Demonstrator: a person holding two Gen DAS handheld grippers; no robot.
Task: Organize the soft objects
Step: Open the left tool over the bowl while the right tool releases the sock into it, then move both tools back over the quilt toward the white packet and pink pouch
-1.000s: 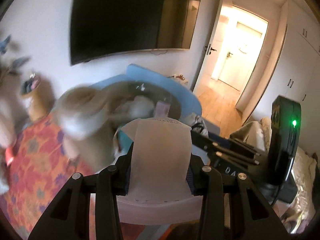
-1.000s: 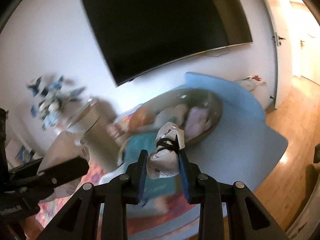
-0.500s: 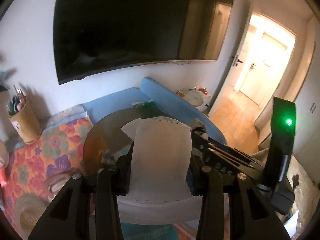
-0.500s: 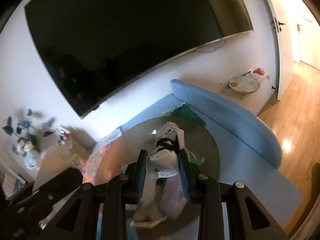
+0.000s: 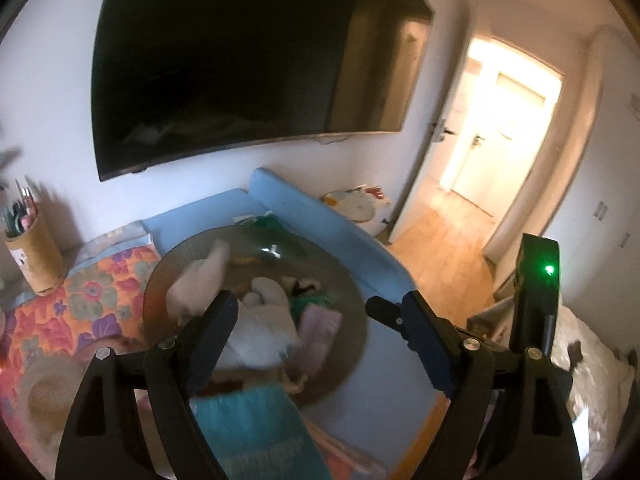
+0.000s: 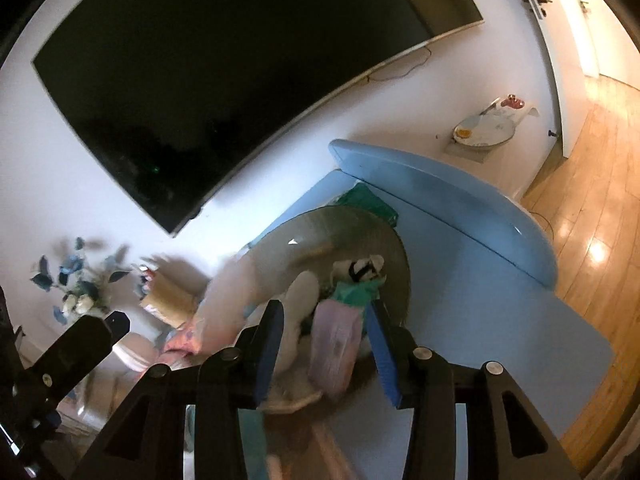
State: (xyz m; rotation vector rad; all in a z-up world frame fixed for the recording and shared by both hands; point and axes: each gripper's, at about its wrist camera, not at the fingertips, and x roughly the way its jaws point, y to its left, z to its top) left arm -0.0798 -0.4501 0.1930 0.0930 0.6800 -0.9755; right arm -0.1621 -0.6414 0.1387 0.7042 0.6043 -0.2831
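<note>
One round basket point(image 5: 352, 344) holding a heap of soft items, count indistinct. One wall-mounted television point(image 5: 248, 60). One pen holder point(image 5: 36, 264). One straw hat point(image 5: 48, 392). One teal cloth point(image 5: 256, 428). One flower arrangement point(image 6: 80, 284). One plate point(image 6: 484, 132).

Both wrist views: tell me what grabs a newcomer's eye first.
The huge dark television fills the wall above. Below it, a round bowl on the blue surface holds a heap of pale soft items. Both the left gripper and right gripper hang open over it.
</note>
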